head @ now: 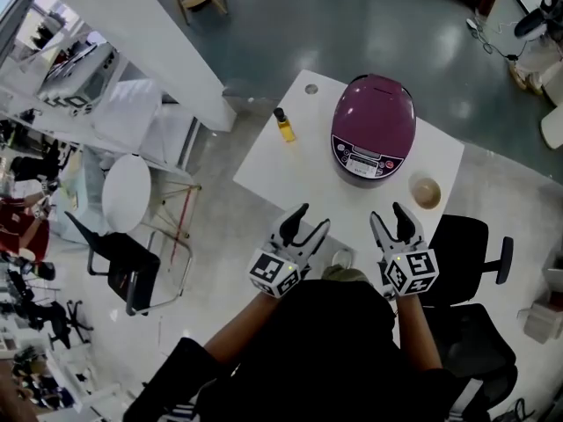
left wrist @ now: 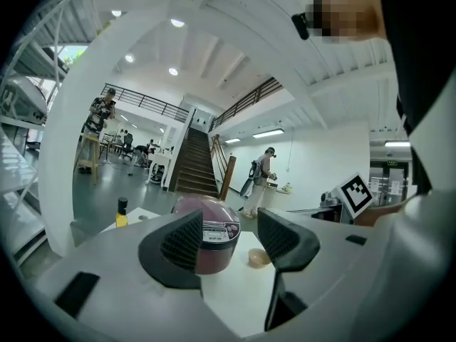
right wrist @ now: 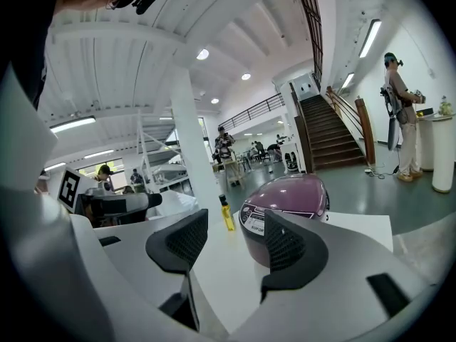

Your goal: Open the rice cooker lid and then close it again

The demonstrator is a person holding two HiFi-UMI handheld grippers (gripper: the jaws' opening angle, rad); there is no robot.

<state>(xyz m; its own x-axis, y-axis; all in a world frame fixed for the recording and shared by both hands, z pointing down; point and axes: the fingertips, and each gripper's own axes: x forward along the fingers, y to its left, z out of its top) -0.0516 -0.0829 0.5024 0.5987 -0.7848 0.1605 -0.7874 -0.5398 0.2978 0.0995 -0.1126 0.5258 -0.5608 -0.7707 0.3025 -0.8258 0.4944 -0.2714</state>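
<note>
A purple rice cooker [head: 373,128] with its lid down stands at the far middle of the white table [head: 273,161]. It shows between the jaws in the left gripper view [left wrist: 211,234] and in the right gripper view [right wrist: 285,209]. My left gripper [head: 310,219] hovers open over the table's near edge, well short of the cooker. My right gripper [head: 391,216] is open too, beside it and just as far back. Nothing sits between either pair of jaws in the left gripper [left wrist: 229,237] or the right gripper [right wrist: 237,241].
A small yellow bottle [head: 284,125] stands left of the cooker. A tan bowl [head: 427,192] sits at its right front. A black office chair [head: 471,246] is right of the table, another chair [head: 130,262] and a round white stool [head: 126,192] to the left.
</note>
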